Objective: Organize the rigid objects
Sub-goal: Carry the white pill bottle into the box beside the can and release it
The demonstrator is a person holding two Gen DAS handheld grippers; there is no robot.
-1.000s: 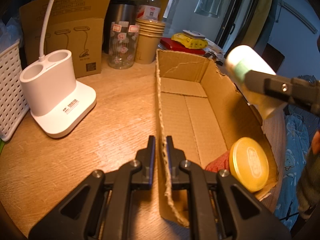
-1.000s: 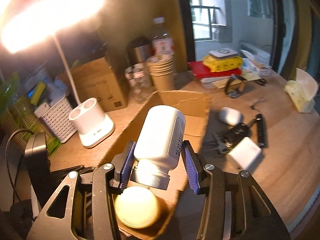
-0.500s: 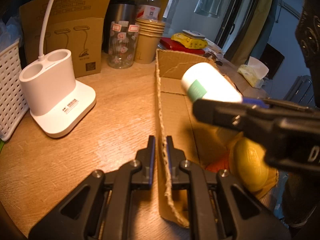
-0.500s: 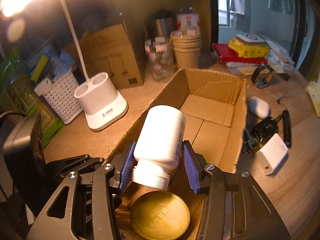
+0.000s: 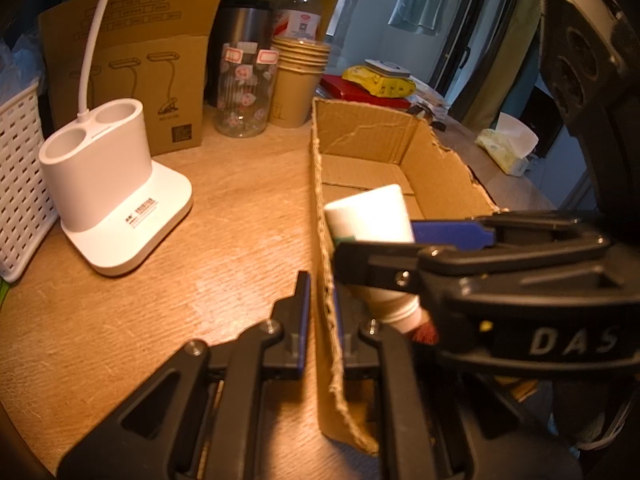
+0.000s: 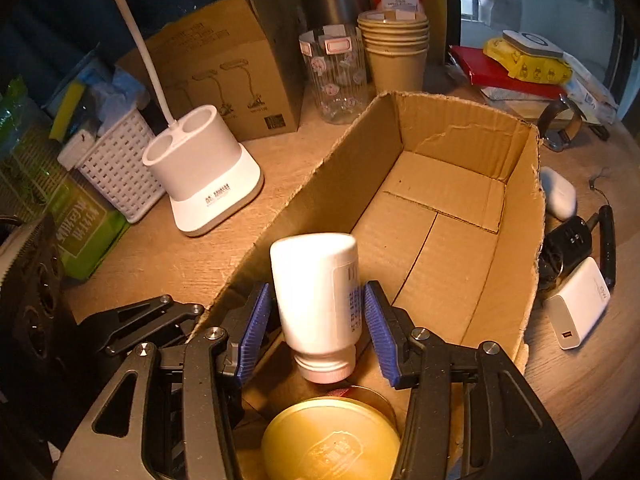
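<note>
An open cardboard box [image 6: 516,216] lies on the wooden desk. My right gripper [image 6: 316,316] is open inside the box's near end, with gaps between its blue pads [image 6: 254,326] and the white pill bottle [image 6: 316,300], which stands cap-down between them. A gold round tin [image 6: 330,442] lies just below it. My left gripper [image 5: 322,312] is shut on the box's left wall [image 5: 322,248]. The bottle [image 5: 372,216] and the right gripper's black body [image 5: 500,280] show in the left wrist view.
A white lamp base [image 6: 204,184], a white basket [image 6: 116,160], a brown carton [image 6: 224,80], a glass jar [image 6: 336,76] and stacked paper cups [image 6: 396,56] stand left and behind the box. A white charger [image 6: 580,304], a black lock [image 6: 568,244] and an earbud case [image 6: 558,196] lie right of it.
My right gripper carried the bottle down into the box's near end and opened its jaws, so the bottle is released. My left gripper stayed clamped on the box wall.
</note>
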